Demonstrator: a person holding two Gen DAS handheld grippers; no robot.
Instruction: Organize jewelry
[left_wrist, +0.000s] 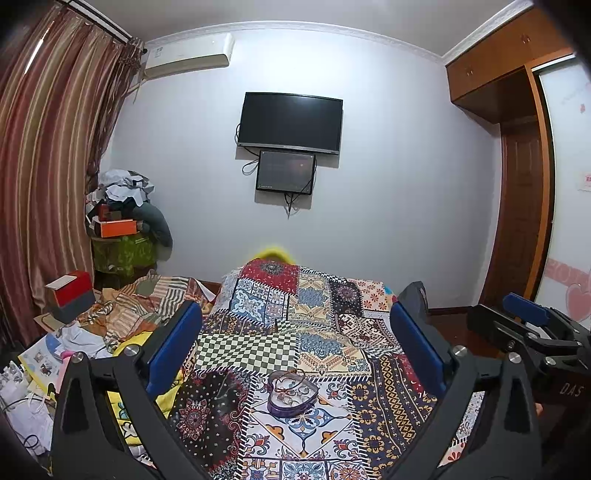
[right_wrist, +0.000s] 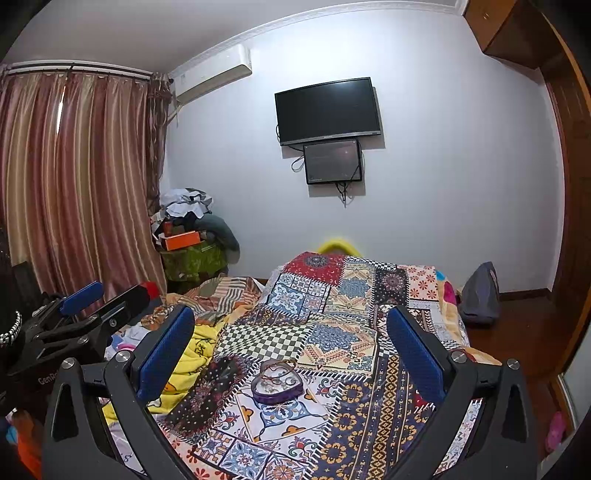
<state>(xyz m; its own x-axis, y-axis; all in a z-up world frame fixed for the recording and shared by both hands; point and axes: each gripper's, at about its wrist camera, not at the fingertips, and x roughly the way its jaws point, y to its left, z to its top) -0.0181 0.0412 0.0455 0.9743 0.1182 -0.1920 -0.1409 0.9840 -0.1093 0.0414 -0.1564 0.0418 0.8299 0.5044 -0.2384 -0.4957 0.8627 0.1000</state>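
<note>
A purple heart-shaped jewelry box (left_wrist: 292, 394) lies open on the patchwork bedspread (left_wrist: 325, 343). Small rings and a thin brown cord show inside it. It also shows in the right wrist view (right_wrist: 277, 382). My left gripper (left_wrist: 295, 343) is open and empty, held above and short of the box. My right gripper (right_wrist: 291, 347) is open and empty too, at about the same distance from the box. The right gripper shows at the right edge of the left view (left_wrist: 528, 325). The left gripper shows at the left of the right view (right_wrist: 81, 314).
Crumpled blankets (left_wrist: 147, 299) and a red-and-grey box (left_wrist: 70, 295) lie left of the bedspread. A pile of clothes and boxes (left_wrist: 122, 210) stands in the corner by the curtain (left_wrist: 48, 177). A TV (left_wrist: 290, 123) hangs on the far wall. A grey bag (right_wrist: 480, 291) sits on the floor at right.
</note>
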